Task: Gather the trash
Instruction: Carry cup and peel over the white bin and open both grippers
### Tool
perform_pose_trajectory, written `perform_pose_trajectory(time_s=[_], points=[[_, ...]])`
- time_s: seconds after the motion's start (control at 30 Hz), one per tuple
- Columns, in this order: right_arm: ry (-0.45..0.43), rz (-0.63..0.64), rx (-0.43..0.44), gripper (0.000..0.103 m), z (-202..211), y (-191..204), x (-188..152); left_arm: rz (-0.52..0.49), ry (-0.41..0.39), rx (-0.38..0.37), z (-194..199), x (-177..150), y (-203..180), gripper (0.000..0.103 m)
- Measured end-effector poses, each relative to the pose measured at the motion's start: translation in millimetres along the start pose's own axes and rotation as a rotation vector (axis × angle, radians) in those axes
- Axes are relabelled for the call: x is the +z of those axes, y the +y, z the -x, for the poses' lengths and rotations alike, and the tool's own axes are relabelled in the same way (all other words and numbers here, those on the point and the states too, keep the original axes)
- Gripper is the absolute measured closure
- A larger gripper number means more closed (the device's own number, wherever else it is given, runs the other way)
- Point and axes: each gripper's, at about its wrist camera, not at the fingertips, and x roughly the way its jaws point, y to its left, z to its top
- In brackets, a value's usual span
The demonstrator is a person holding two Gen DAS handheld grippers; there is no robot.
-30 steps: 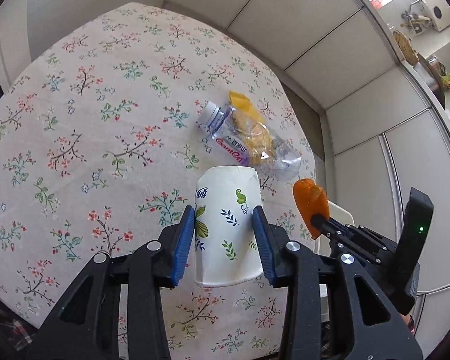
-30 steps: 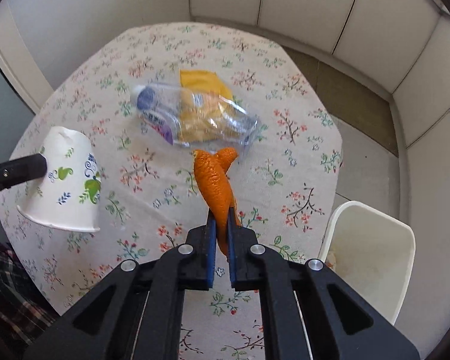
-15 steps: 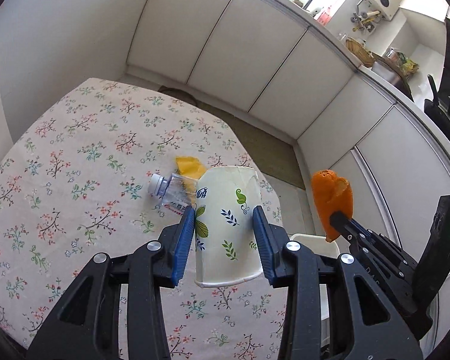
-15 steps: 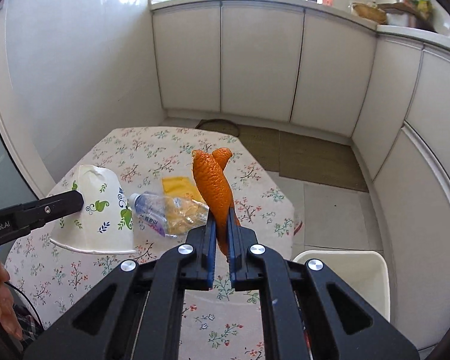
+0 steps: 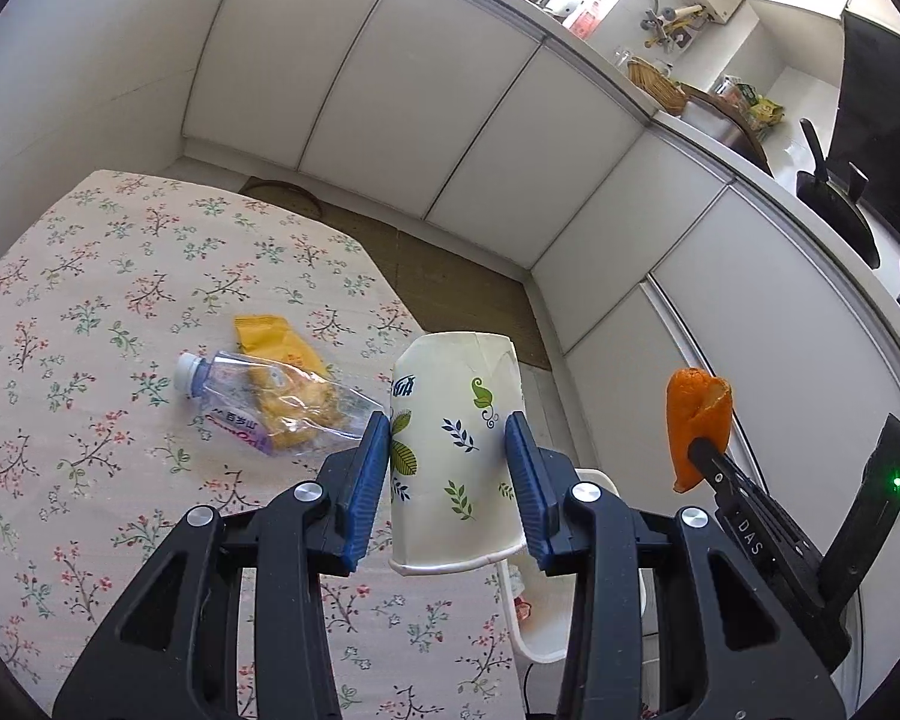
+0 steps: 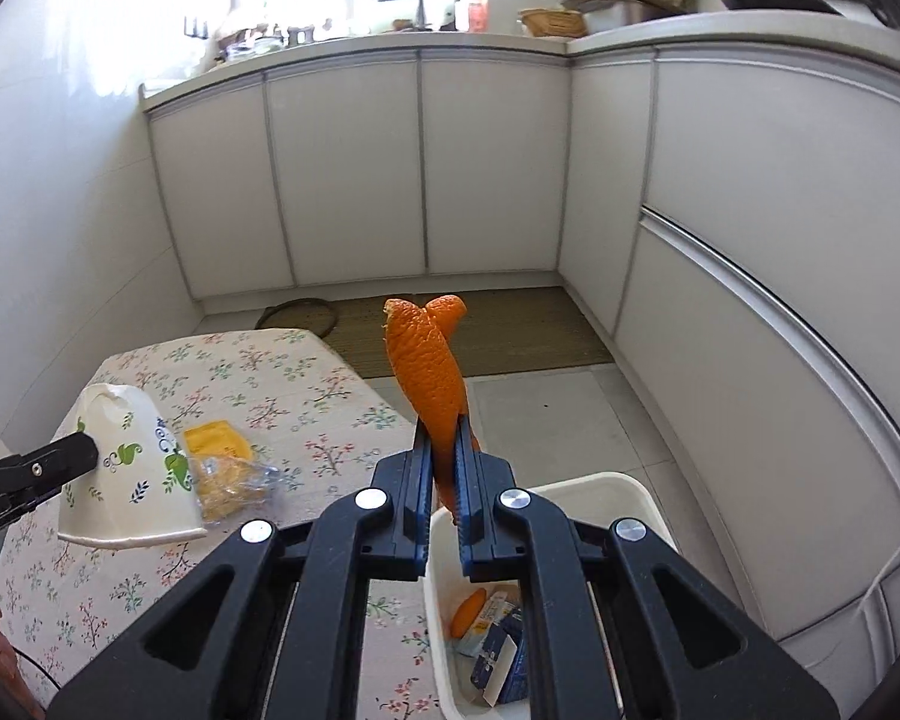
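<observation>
Left wrist view, left to right: the counter carried a floral cloth. On it lay a crushed clear plastic bottle on its side, white cap toward the left, partly over a yellow snack wrapper; the two were touching. The left claw was part-open, both blue pads pressed against the sides of an upside-down paper cup, white with a leaf print, rim at the bottom, held clear of the cloth. Below and right of the cup, a white bin showed past the counter edge, mostly hidden by the claw. Further right, the right claw was closed on a strip of orange peel, which stood upright above its tips.

Right wrist view, left to right: a bit of a hand at the lower left edge; the left claw's finger against the cup; bottle and wrapper just behind the cup on the counter. Centre: right claw fully closed, peel pinched between the pads, most of it sticking up beyond the tips. Directly under the claw, beside the counter edge, stood the bin on the floor. Inside: a small orange scrap and a blue and white carton. White cabinets ran along the back and right
</observation>
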Motion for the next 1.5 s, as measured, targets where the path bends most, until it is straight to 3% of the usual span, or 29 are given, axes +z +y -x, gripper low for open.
perform_pose_trajectory(time_s=[0.33, 0.43, 0.47, 0.5, 0.6, 0.97, 1.3, 1.37, 1.5], points=[[0.044, -0.136, -0.163, 0.096, -0.8, -63.3, -17.2, -0.057, 0.055, -0.085, -38.1, -18.4, -47.9, 0.065], [0.043, -0.152, -0.194, 0.089, 1.6, -79.6, -20.5, -0.072, 0.071, -0.118, -49.6, -22.4, -64.1, 0.065], [0.034, -0.156, -0.207, 0.078, 4.4, -83.7, -21.5, -0.079, 0.075, -0.127, -53.1, -23.9, -69.5, 0.065], [0.024, -0.163, -0.225, 0.059, 7.9, -88.5, -22.2, -0.089, 0.079, -0.135, -57.0, -25.9, -75.7, 0.065], [-0.017, -0.183, -0.293, 0.042, 20.0, -102.3, -23.8, -0.112, 0.093, -0.158, -68.4, -31.4, -91.2, 0.065], [-0.001, -0.246, -0.391, 0.033, 26.1, -159.9, -32.0, -0.159, 0.174, -0.189, -109.7, -55.7, -124.7, 0.065], [0.052, -0.236, -0.414, 0.032, 12.2, -169.2, -33.4, -0.21, 0.215, -0.204, -134.6, -71.8, -145.1, 0.062], [0.053, -0.232, -0.418, 0.028, 9.2, -168.4, -33.0, -0.212, 0.219, -0.193, -137.3, -73.2, -143.9, 0.053], [0.05, -0.222, -0.421, 0.022, 7.2, -165.2, -32.6, -0.197, 0.221, -0.167, -138.4, -71.6, -138.2, 0.046]])
